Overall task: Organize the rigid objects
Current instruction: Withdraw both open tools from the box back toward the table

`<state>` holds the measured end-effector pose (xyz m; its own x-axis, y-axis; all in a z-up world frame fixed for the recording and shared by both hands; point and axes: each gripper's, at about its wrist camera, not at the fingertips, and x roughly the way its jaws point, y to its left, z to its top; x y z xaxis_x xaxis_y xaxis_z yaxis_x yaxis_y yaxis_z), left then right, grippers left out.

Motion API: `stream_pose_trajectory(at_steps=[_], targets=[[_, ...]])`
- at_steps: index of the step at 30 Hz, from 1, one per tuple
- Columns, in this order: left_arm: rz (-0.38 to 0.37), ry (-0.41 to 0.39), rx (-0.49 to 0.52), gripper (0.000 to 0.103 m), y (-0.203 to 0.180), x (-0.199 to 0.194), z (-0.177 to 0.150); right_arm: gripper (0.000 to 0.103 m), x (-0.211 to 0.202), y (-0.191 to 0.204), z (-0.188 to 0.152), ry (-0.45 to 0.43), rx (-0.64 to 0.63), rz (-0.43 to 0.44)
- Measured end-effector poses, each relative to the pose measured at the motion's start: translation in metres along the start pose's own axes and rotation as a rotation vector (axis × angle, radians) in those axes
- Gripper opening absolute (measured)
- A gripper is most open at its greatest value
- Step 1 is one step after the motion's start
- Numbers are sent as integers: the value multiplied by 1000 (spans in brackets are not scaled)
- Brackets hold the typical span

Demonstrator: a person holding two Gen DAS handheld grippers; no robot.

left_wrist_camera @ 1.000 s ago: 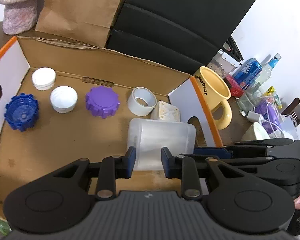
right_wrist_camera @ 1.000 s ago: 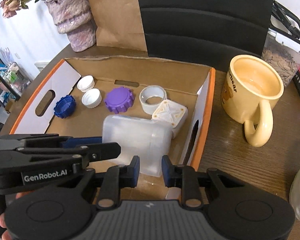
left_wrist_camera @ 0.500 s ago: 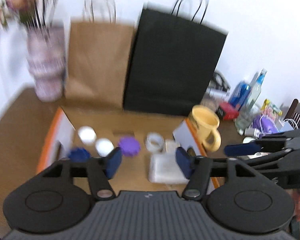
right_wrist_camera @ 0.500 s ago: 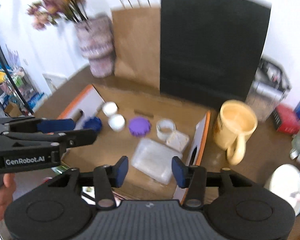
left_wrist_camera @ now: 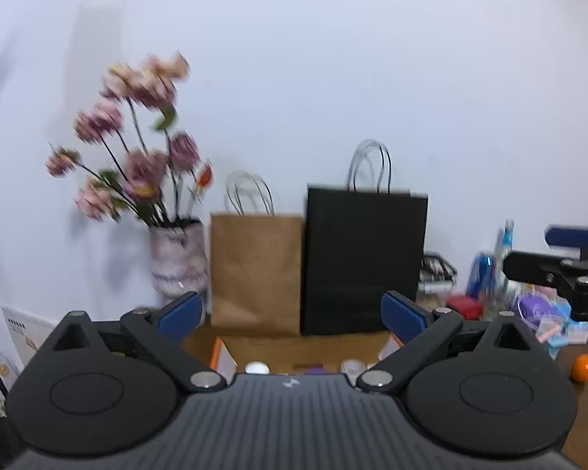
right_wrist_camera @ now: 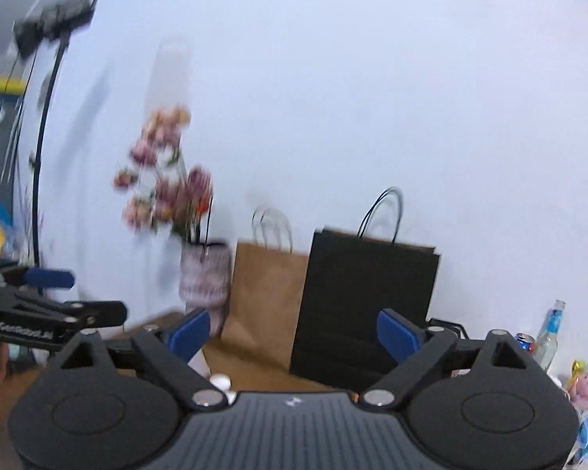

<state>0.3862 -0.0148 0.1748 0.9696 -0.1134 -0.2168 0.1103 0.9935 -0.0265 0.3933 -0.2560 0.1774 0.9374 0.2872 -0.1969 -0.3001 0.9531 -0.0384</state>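
A: Where are the rigid objects now?

B: In the cardboard box at the table's back edge, before the brown bag and black bag. Only a white cap, a purple cap and a tape ring peek over the left gripper.

A: And the grippers?

B: Both are empty, their jaws opening and nearly wide. The right gripper points at the bags, like the left.

A: Which step is this?

B: I judge a placement finished, hands retreating. An orange near the table's right edge may be next; that calls for swinging a gripper down again.

A: What differs from a second ago?

B: Then both grippers were almost closed, low over the box by a translucent container. Now they look level, with vase and wall in view.
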Motion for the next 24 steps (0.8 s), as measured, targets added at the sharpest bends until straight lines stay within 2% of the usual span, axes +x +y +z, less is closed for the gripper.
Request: stream_pose_trajectory(at_steps=[3,10,14,16,17,24], targets=[[7,-58,-5,102,3,-25,-5,93,-16,3,-12,-37,24,-7],[19,-105,-17,103,10,-83,-26,93,-68,19,-43,-63,48,2],[53,-123,6,103,9,-119,-57,94,-115,33,-70,-102,40,9],[80,-124,28,103,5,-136,-75,101,-137,39,-85,-114,39,2],[89,-130,36,103,2,-146,-85,101,-150,42,-94,-128,46,-8],[82,-168,9,103,4,-228,-142,103,-236,73,-146,-165,48,-31]])
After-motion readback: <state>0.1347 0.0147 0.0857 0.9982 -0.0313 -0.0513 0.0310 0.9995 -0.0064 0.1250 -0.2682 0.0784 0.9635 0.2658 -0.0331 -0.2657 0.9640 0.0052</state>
